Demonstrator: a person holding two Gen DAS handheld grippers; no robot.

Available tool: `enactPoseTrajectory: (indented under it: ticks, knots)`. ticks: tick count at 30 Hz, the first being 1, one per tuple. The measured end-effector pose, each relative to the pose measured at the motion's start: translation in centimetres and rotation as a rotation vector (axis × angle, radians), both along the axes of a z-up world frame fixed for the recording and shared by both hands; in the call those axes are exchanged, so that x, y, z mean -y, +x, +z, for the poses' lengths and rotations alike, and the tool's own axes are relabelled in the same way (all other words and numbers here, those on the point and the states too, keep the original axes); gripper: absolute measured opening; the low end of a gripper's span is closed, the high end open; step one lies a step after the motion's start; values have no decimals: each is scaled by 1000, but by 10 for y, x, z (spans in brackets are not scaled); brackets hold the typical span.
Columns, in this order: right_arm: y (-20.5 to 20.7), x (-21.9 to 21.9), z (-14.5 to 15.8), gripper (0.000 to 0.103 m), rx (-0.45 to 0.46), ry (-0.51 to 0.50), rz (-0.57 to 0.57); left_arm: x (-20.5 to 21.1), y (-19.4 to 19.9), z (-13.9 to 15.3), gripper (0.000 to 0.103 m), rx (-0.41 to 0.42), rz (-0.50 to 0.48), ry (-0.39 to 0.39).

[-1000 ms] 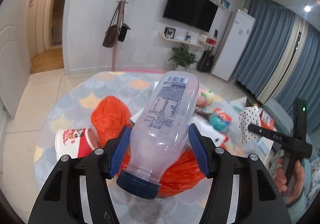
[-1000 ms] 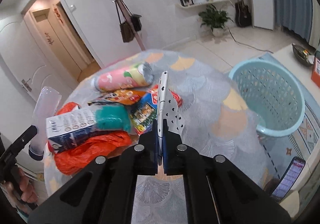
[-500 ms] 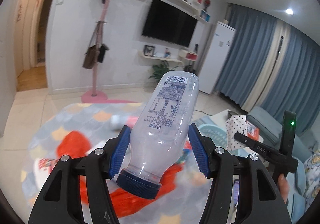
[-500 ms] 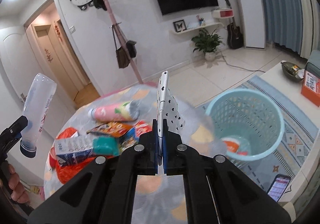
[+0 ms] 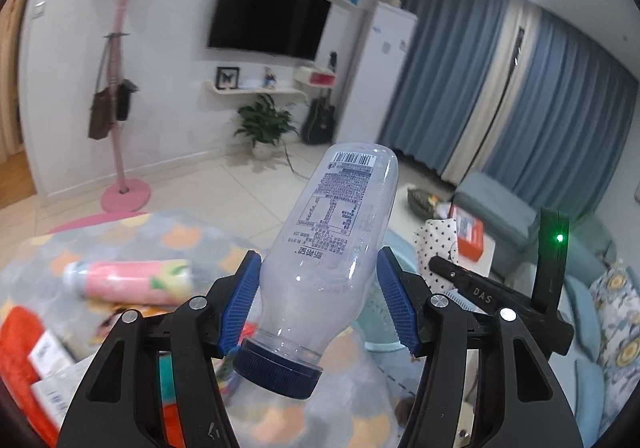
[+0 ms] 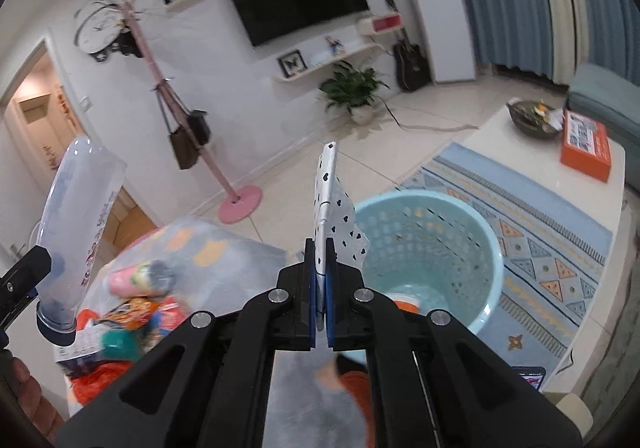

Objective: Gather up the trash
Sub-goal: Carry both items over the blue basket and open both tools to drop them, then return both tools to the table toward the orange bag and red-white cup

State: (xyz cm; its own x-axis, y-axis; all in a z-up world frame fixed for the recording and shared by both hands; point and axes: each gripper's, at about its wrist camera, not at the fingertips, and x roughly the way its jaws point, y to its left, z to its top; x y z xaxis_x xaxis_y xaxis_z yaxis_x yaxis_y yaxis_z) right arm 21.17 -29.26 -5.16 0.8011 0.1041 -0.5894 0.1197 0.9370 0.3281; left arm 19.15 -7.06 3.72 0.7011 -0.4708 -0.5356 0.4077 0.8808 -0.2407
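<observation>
On the bench (image 6: 240, 248) at the left, the pink can (image 5: 128, 282), snack packets (image 6: 136, 308) and an orange bag (image 6: 100, 380) await collection. The left hand-held gripper (image 5: 316, 304) clamps a clear plastic bottle (image 5: 332, 244); the right hand-held gripper (image 6: 319, 300) pinches a heart-print wrapper (image 6: 332, 204) above the blue basket (image 6: 492, 248), which holds little.

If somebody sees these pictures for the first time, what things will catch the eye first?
The clear plastic bottle with its blue cap stands out, clamped cap-down in the left gripper. Next comes the white wrapper with black hearts, pinched upright in the right gripper. Beyond it, the light blue basket stands on the floor.
</observation>
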Motion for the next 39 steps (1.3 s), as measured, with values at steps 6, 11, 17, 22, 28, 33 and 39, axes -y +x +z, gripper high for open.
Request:
enactPoseTrajectory:
  ticks: [6,11,17,22,28,33,39]
  knots:
    - [31,37,-59,2,-136,60,-38,64,43,-43,58,-107,-76,28]
    - [45,57,-98,2,-214,87,-61,97,72,-76,58,-191,-107,19]
    - [49,70,-126,3,-270,96,-80,119,89,-103,58,-242,-113,47]
    - [47,79,-131,5,-282,112,-92,127,92,-116,59,-264,-110,62]
    - [40,83,-128,38,-274,119,-108,123,85,-112,69,-262,-104,40]
    - [28,80,-116,43,-242,113,-110,111,75,-101,70,-238,-95,20]
    - [15,58,-84,43,-187,69,-69,92,53,-80,70,-194,-77,-14]
